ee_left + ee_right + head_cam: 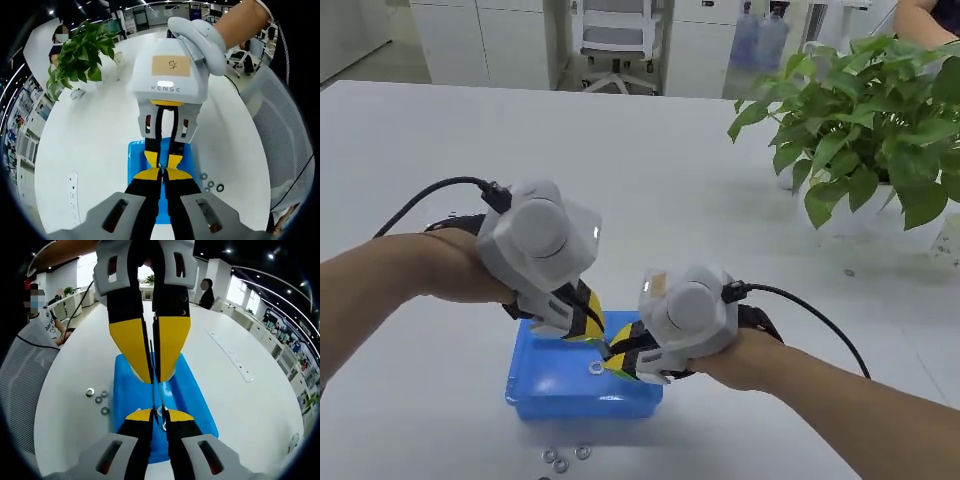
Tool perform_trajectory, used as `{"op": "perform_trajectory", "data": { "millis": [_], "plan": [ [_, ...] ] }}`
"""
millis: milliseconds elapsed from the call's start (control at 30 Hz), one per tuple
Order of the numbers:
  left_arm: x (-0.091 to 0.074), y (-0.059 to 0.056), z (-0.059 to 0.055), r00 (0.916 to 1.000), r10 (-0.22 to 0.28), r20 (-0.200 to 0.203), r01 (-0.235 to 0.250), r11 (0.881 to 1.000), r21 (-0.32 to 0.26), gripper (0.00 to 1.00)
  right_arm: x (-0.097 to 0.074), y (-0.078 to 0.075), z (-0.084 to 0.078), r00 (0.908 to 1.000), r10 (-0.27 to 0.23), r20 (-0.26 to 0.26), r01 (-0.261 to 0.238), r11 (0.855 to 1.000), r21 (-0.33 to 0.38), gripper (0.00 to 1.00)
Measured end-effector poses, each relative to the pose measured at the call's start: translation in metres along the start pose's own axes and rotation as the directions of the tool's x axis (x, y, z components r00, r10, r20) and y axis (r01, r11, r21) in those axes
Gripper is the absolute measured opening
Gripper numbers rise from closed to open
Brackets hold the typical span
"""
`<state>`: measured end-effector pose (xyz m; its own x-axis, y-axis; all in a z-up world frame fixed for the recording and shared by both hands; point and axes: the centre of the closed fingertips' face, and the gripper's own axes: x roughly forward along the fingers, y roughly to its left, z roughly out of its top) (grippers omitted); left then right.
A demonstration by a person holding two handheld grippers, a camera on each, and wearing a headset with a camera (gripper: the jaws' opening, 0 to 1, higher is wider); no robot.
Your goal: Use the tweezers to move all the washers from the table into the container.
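White desk [700, 180] runs out ahead of me, with a leafy plant [865, 110] at its right edge and an office chair [617, 35] beyond the far side; close in front sits the blue container [560, 385], and I see both tools gathered over it. My left gripper [582, 322] reaches in from the left, and my right gripper [618, 362] faces it from the right, so their yellow tips nearly meet above the container.

From the right gripper view, the thin tweezers [152, 375] run out of the left gripper's jaws, which are pressed closed on them, down toward my right jaws. Those stand with only a narrow gap, and the tweezers' ends reach into it; I cannot tell whether they pinch the tweezers.

One washer [596, 368] is inside the container, just beside the right jaws; in the right gripper view it sits right at the tweezers' ends, and I cannot tell whether it is held or lying on the floor. The loose washers [565, 458] lie on the desk just beside the container's near wall.
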<state>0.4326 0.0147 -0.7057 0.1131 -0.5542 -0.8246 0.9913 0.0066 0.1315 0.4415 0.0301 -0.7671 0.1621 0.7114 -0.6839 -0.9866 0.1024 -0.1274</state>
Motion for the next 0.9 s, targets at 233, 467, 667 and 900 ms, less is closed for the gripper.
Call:
{"op": "perform_trajectory", "data": {
  "millis": [233, 467, 667, 900],
  "plan": [
    [-0.013, -0.002, 0.007, 0.9999, 0.016, 0.001, -0.016, 1.000, 0.017, 0.06, -0.009, 0.002, 0.011, 0.9994, -0.022, 0.026, 0.023, 1.000, -0.004, 0.11],
    [-0.024, -0.011, 0.012, 0.9998, 0.018, -0.004, -0.018, 0.999, 0.029, 0.06, -0.017, 0.009, 0.021, 0.9983, -0.035, 0.046, 0.035, 0.999, -0.008, 0.11],
    [-0.032, -0.019, 0.012, 0.9997, 0.018, -0.015, -0.018, 0.999, 0.028, 0.06, -0.021, 0.018, 0.028, 0.9975, -0.040, 0.058, 0.041, 0.999, -0.010, 0.11],
    [-0.043, -0.033, 0.015, 0.9995, 0.021, -0.022, -0.020, 0.999, 0.029, 0.06, -0.024, 0.029, 0.038, 0.9967, -0.037, 0.073, 0.038, 0.999, -0.015, 0.11]
  ]
}}
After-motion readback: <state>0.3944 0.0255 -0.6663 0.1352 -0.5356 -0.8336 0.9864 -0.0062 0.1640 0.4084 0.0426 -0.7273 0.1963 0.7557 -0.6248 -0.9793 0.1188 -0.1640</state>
